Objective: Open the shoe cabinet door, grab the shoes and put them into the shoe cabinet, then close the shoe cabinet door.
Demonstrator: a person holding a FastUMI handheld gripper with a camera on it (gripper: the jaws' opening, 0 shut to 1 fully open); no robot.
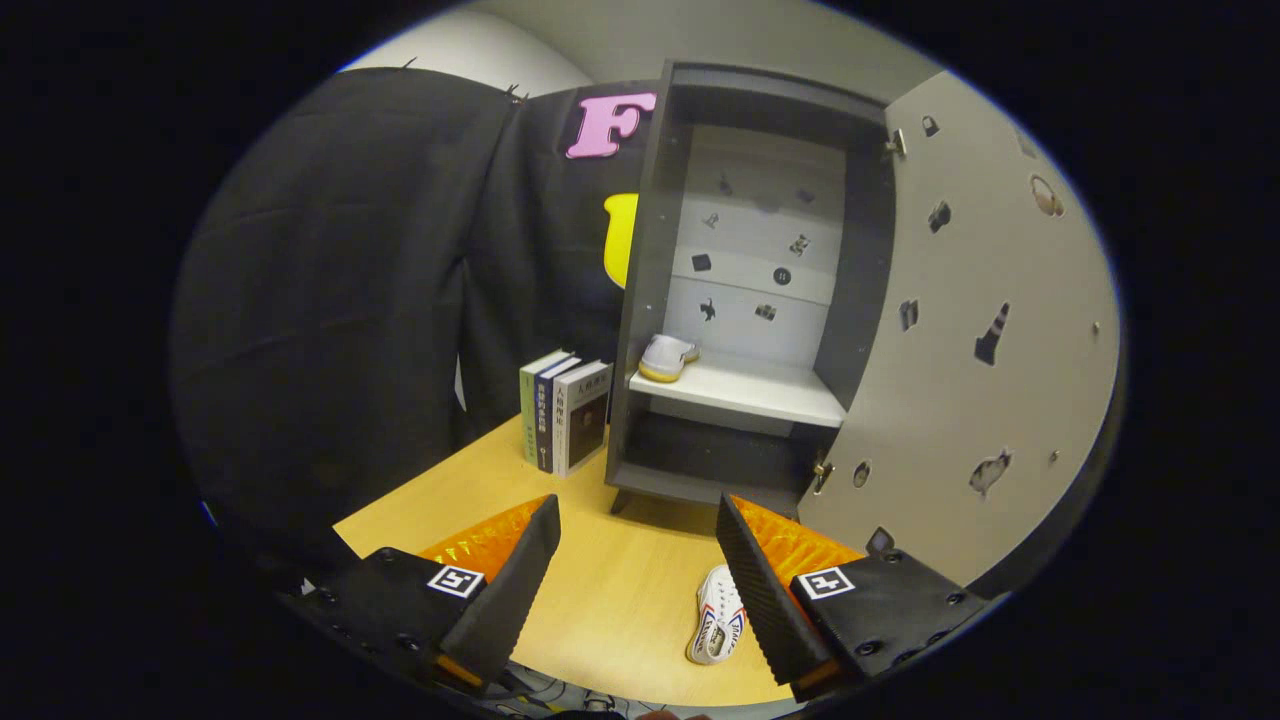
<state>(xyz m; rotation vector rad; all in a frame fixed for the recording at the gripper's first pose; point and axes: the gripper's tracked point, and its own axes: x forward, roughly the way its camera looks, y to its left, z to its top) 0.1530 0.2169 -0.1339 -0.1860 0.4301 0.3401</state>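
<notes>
Shoe cabinet [640,300] door [960,340] open, one shoe [667,357] on shelf; second shoe [718,628] lies at table's [610,580] near edge, by gripper [638,535], fingers wide apart, empty. Remaining: grab, shelve, close.

tabletop [620,590]: pale honey wood grain
shoe cabinet [640,300]: dark grey frame, light grey back panel and shelf, small dark animal motifs
cabinet door [960,380]: light grey, dark silhouette figures
shoe on the shelf [667,357]: white, yellow sole
shoe on the tabletop [718,628]: white, red and blue stripes
books [563,415]: green, dark navy and white covers
tool [638,570]: spread open, holding nothing
</notes>
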